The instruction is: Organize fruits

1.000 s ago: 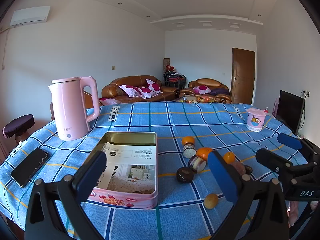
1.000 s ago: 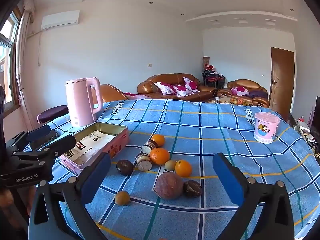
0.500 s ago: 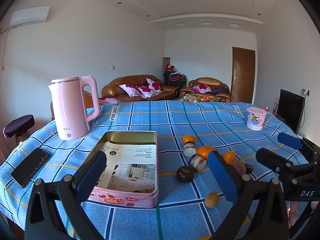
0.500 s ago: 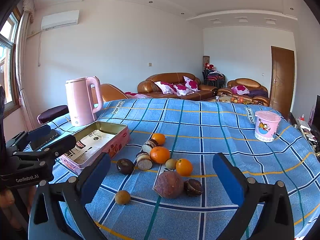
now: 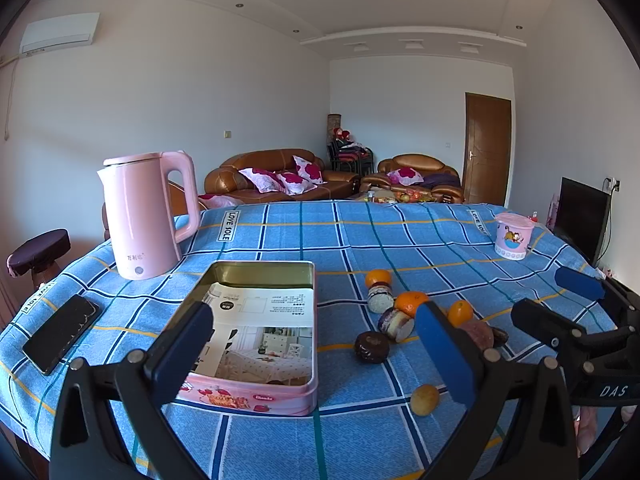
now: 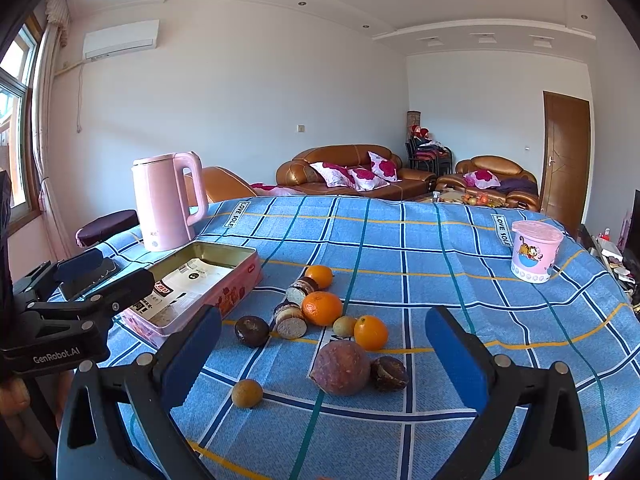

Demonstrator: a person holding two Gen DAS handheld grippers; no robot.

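Both my claws hang wide apart, holding nothing: left claw [image 5: 316, 348], right claw [image 6: 324, 354]. Nearest my right claw: small brown fruit [image 6: 247, 393], then the big purple fruit [image 6: 340, 367] touching a dark one [image 6: 389, 373]. Beyond them, oranges [image 6: 322, 308] and cut pieces clustered tight on the tabletop [image 6: 440, 248]. The open tin [image 5: 256, 332] sits left of the fruits, with only a printed sheet visible inside. Risk: round fruits roll if nudged; a tight cluster means bumping neighbours. Left view alone shows the phone [image 5: 60, 333]; right view shows the purple fruit unhidden. Far: pink kettle [image 5: 146, 212], pink cup [image 6: 535, 251].
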